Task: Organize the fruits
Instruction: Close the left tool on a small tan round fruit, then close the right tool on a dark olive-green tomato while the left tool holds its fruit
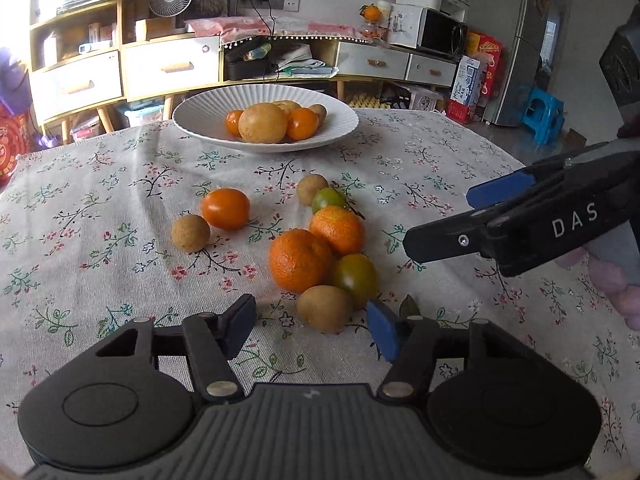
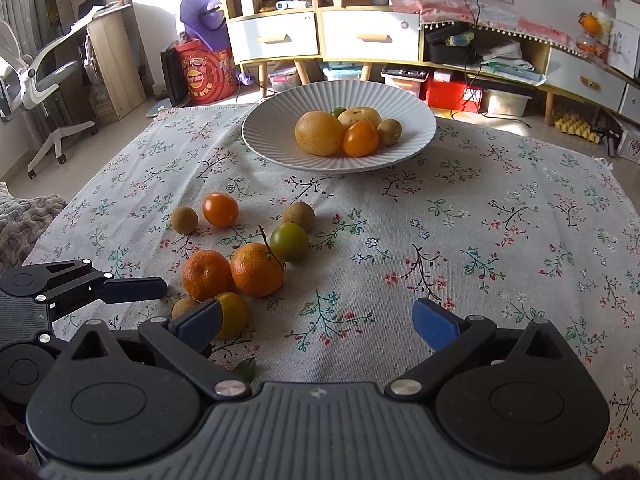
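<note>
Left tongs (image 1: 312, 326): spread, pads straddling brown fruit (image 1: 325, 308), not pressing it. Right tongs (image 2: 318, 322): spread wide, nothing between. Loose fruit cluster on floral tabletop (image 2: 480, 240); white ribbed bowl (image 2: 264, 132) at far side holds 5 fruits.

My two handheld grippers, black with blue pads

My left gripper (image 1: 312, 322) has a ribbed grey plastic housing, flanked by two round black discs, with black linkage arms pinned by silver rivets and ending in blue rubber-faced fingers (image 1: 382, 330). My right gripper (image 2: 316, 320) is built the same way, with a small emblem stamped at the centre of its grey housing. Seen side-on from the left camera, it shows white letters "DAS" on its black body and a small silver screw near the fingertip. A fuzzy lilac sleeve (image 1: 616, 284) shows behind it.
</note>
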Demonstrator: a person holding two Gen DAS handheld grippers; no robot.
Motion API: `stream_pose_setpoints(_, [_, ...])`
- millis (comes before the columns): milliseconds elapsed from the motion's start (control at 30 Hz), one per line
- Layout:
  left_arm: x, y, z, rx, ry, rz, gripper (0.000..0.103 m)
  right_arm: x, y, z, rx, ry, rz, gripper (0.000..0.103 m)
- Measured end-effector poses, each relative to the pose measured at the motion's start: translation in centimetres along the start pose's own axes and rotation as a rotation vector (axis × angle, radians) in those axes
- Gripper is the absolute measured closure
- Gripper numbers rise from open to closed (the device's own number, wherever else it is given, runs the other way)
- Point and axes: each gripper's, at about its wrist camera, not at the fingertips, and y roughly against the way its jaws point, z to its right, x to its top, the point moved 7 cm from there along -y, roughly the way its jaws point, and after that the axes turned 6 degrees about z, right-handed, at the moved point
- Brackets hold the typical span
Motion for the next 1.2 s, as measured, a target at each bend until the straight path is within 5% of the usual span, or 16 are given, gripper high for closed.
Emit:
stream_pose_setpoints(167, [0.2,0.2,-0.1,-0.007,0.004,-0.008,0.077,-0.3,-0.1,-0.1,0.003,0.01,-0.008,0.002])
stream_pose_setpoints(800, [-0.6,3.1,-3.9,0.108,0.014,-0.078,0.077,-1.4,-1.2,-3.5,0.107,0.108,-0.03,0.011])
stream_pose_setpoints(1200, [-0.9,2.8,-4.0,0.095,0.025,-0.073,0.076,-1.8,-1.7,-5.9,0.116,0.24,0.003,0.041])
